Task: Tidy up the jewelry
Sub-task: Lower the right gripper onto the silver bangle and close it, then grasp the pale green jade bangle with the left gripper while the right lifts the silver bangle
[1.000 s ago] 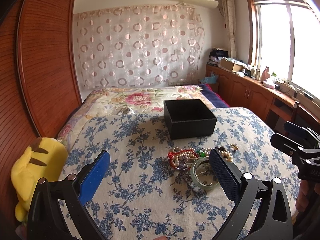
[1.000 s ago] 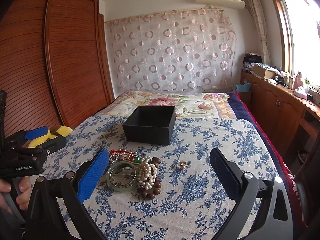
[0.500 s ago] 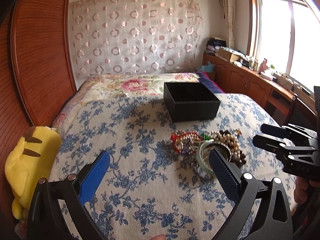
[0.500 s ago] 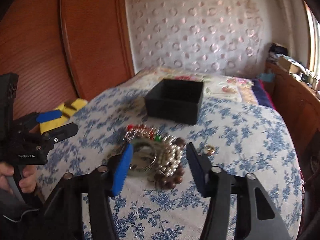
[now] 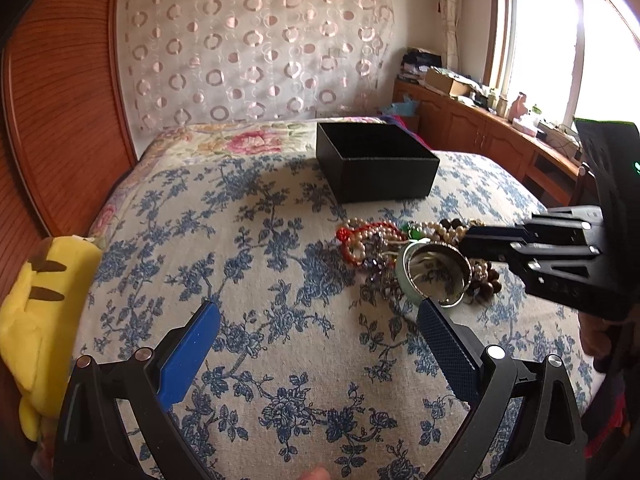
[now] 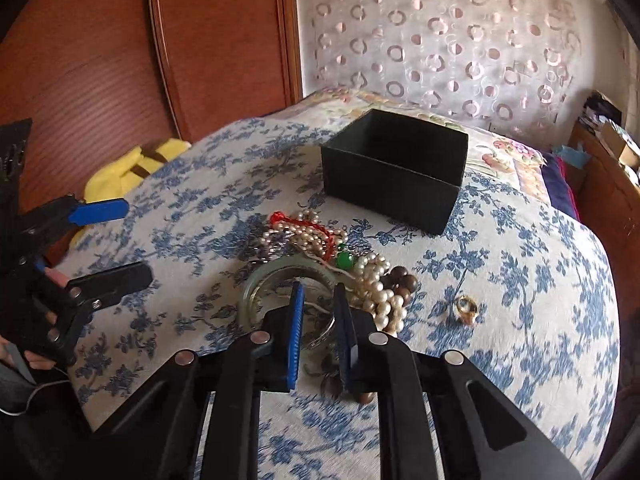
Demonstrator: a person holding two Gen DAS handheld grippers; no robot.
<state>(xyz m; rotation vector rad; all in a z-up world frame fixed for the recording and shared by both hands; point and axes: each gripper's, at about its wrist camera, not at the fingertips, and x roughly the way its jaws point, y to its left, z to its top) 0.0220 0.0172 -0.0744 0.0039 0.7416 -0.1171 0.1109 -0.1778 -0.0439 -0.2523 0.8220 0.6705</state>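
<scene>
A heap of jewelry lies on the blue-flowered bedspread: pearl strands (image 6: 376, 280), a red bead string (image 6: 304, 224), brown beads (image 6: 400, 280), a pale green bangle (image 6: 260, 284) and a silver bangle (image 5: 436, 276). A gold ring (image 6: 466, 308) lies apart to the right. An open black box (image 6: 394, 172), also in the left wrist view (image 5: 376, 164), stands behind the heap. My right gripper (image 6: 318, 312) is nearly shut, its fingers over the bangles; whether it grips the silver bangle is unclear. My left gripper (image 5: 316, 336) is open and empty, short of the heap.
A yellow plush toy (image 5: 36, 296) lies at the bed's left edge by the wooden wardrobe (image 5: 52, 100). A patterned curtain (image 5: 256, 48) hangs behind the bed. A wooden counter (image 5: 500, 140) with clutter runs along the window on the right.
My right gripper moved forward and down onto the bangles and its jaws closed from wide open to a narrow gap. My left gripper drifted closer to the bed and stayed open.
</scene>
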